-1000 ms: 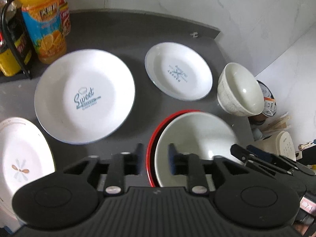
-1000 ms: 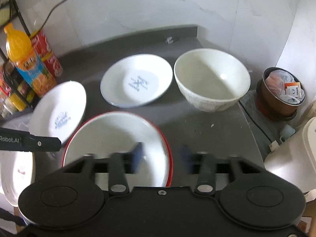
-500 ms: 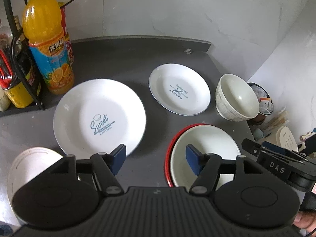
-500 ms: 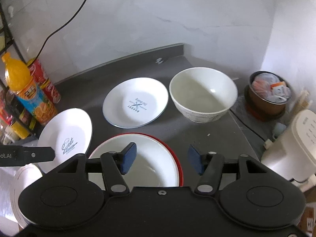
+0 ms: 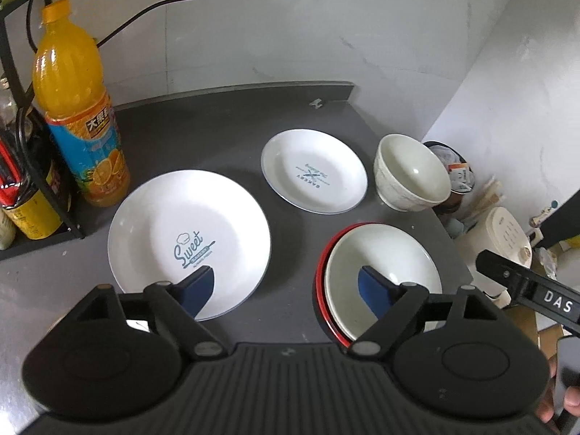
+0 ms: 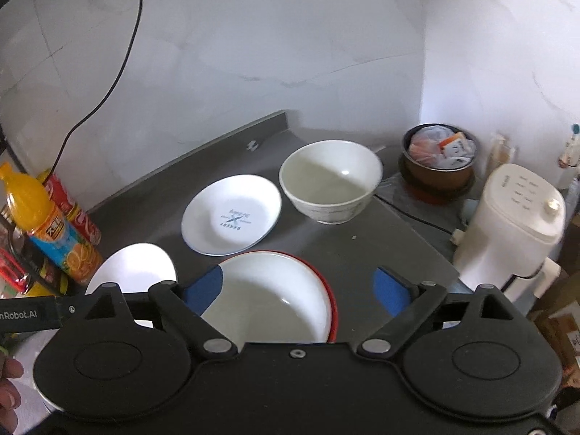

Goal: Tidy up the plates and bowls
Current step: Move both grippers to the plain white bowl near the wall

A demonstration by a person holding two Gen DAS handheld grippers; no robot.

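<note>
On the dark grey counter (image 5: 224, 137) lie a large white "Sweet" plate (image 5: 188, 239) and a smaller white "Bakery" plate (image 5: 313, 170) behind it to the right. A deep white bowl (image 5: 411, 172) stands at the right edge. A shallow white bowl (image 5: 380, 257) sits nested in a red-rimmed plate (image 5: 320, 279) near me. My left gripper (image 5: 286, 290) hangs open above the counter between the "Sweet" plate and the nested bowl. My right gripper (image 6: 299, 290) is open above the nested bowl (image 6: 268, 290). The same "Bakery" plate (image 6: 232, 215) and deep bowl (image 6: 331, 181) show in the right wrist view.
An orange juice bottle (image 5: 78, 108) and a black rack with bottles (image 5: 21, 181) stand at the left. A brown pot (image 6: 440, 166) and a white appliance (image 6: 511, 224) sit off the counter's right edge. A hand shows at the lower left (image 6: 7, 391).
Both grippers opened wide and rose back from the nested bowl. The white bowl now rests free in the red-rimmed plate.
</note>
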